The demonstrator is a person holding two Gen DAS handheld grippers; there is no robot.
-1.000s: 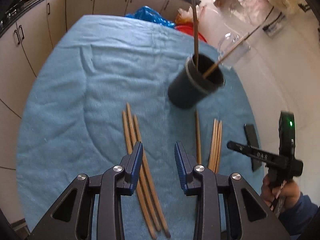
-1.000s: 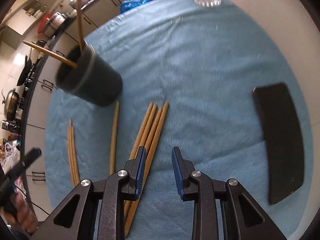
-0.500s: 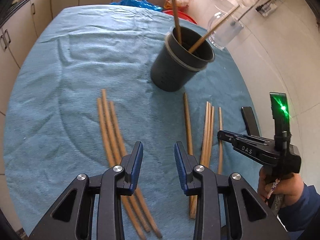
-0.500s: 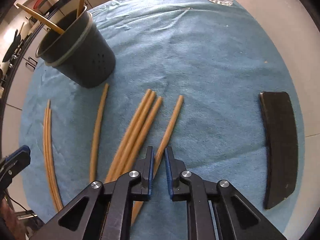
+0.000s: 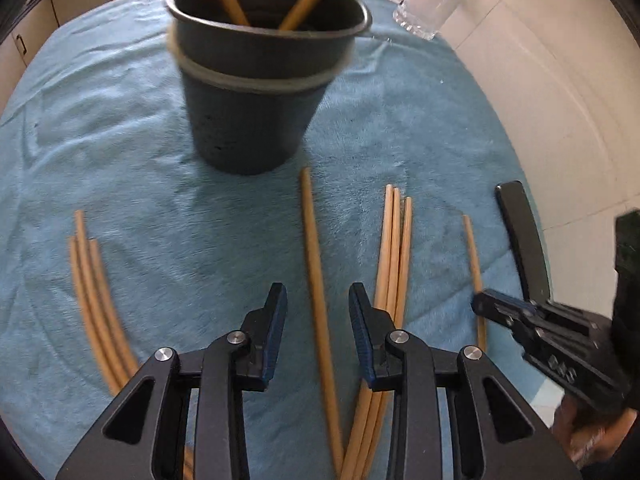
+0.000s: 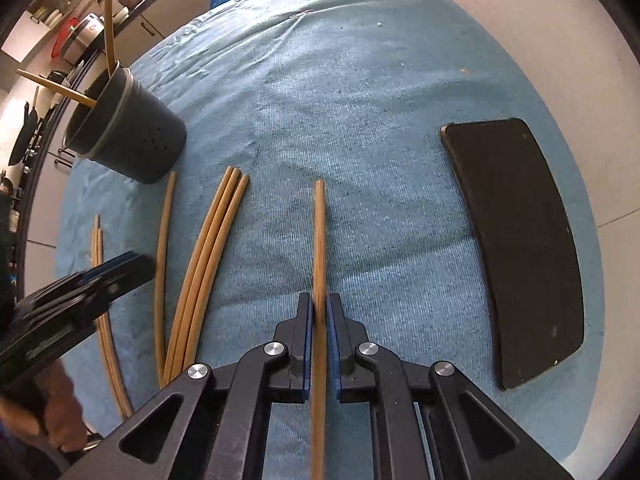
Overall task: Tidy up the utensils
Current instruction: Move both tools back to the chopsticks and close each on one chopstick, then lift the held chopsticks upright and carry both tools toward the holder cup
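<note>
The right tool [image 6: 319, 314] is pinching a single chopstick [image 6: 319, 232] near its near end, its jaws having just been closing onto it, while the rest of the stick is lying flat on the blue towel [image 6: 360, 80] covering the table and pointing toward the far edge. Held so far from its middle, the chopstick is likely to droop or swivel between the pads once lifted, and its long free end could then be catching the rim of the dark utensil holder [image 6: 128, 136] instead of dropping inside, or knocking the two chopsticks already leaning out of it. The left tool [image 5: 318, 312] is hanging spread over another lone chopstick [image 5: 316, 264], which is lying between its jaws untouched; just to its right a bundle of three chopsticks [image 5: 394, 248] is resting close enough that a closing pad could be dragging one along. Another three chopsticks [image 5: 94, 284] are lying toward the left edge. Both tools are pointing steeply down at the towel, and they are working near each other, so a collision looks possible. A black phone [image 6: 516, 240] is lying near the right edge and a glass mug [image 5: 430, 0] is standing at the far edge, both well apart from the grasp.
</note>
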